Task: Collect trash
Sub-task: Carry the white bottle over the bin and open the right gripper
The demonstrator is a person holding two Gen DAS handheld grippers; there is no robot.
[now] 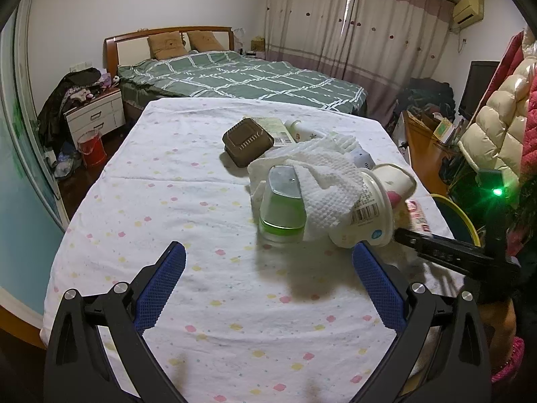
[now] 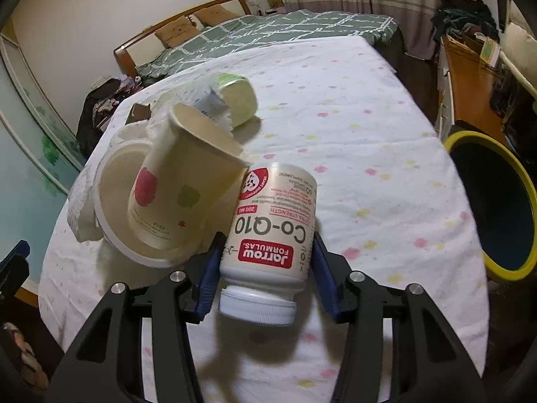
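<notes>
With the right gripper (image 2: 265,252) clamped on the pill bottle (image 2: 268,231) – left gripper (image 1: 268,262) open, idle – next: carry to bin (image 2: 523,181).

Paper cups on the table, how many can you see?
1. The paper cup lies tilted inside the white tub, left of the supplement bottle. The crumpled towel may hide others.

Left gripper (image 1: 268,262) fingers (image 1: 161,288) spread over table (image 1: 134,201); green-liquid bottle (image 1: 282,208), tissue (image 1: 325,181), tub (image 1: 369,215) ahead.
</notes>
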